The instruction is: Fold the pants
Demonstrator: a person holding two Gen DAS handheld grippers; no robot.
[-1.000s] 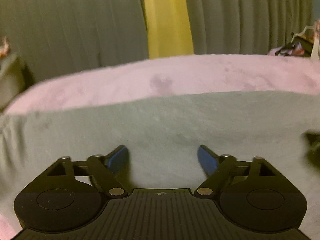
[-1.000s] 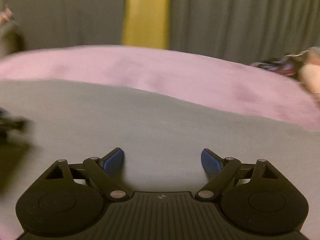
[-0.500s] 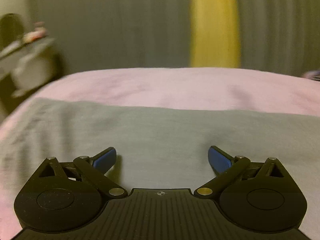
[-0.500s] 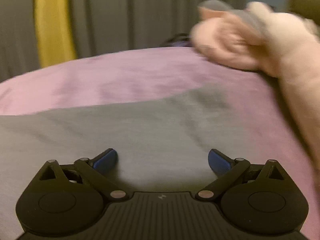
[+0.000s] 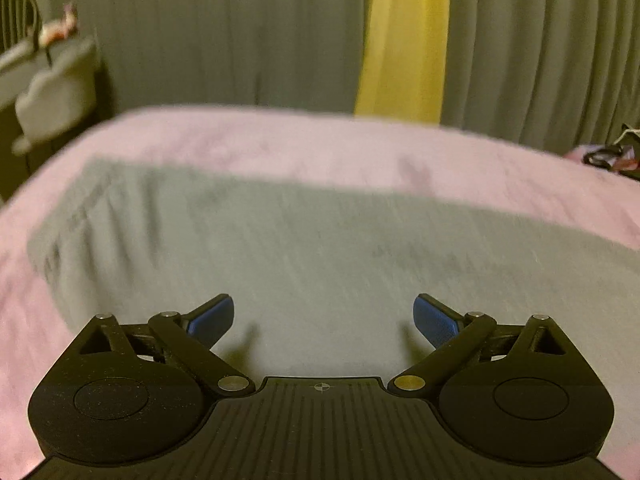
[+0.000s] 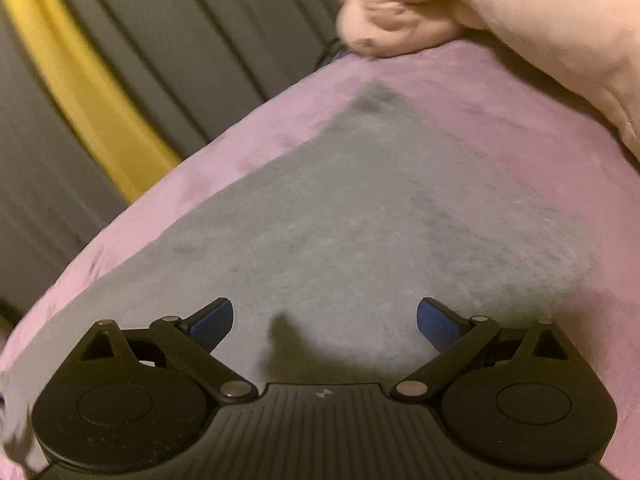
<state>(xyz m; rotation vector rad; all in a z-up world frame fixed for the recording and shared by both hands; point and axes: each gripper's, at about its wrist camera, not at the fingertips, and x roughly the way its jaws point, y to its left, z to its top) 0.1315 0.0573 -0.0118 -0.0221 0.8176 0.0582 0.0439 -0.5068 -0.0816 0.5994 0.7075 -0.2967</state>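
Observation:
Grey pants lie flat across a pink bed cover, with their gathered end at the left in the left wrist view. My left gripper hovers over the fabric. Its jaws are wide and closing slightly, and nothing is between the blue pads. In the right wrist view the pants narrow to a corner far off. My right gripper hangs open above them, tilted, and holds nothing.
A pale pink plush toy lies on the pink cover beyond the far corner of the pants. Grey curtains with a yellow strip hang behind the bed. A chair with draped cloth stands at the left, and dark clutter lies at the right.
The right gripper swept right along the pants and rolled, so the plush toy and the pants' far corner came into view. The left gripper rose and shifted left, and its jaws widened.

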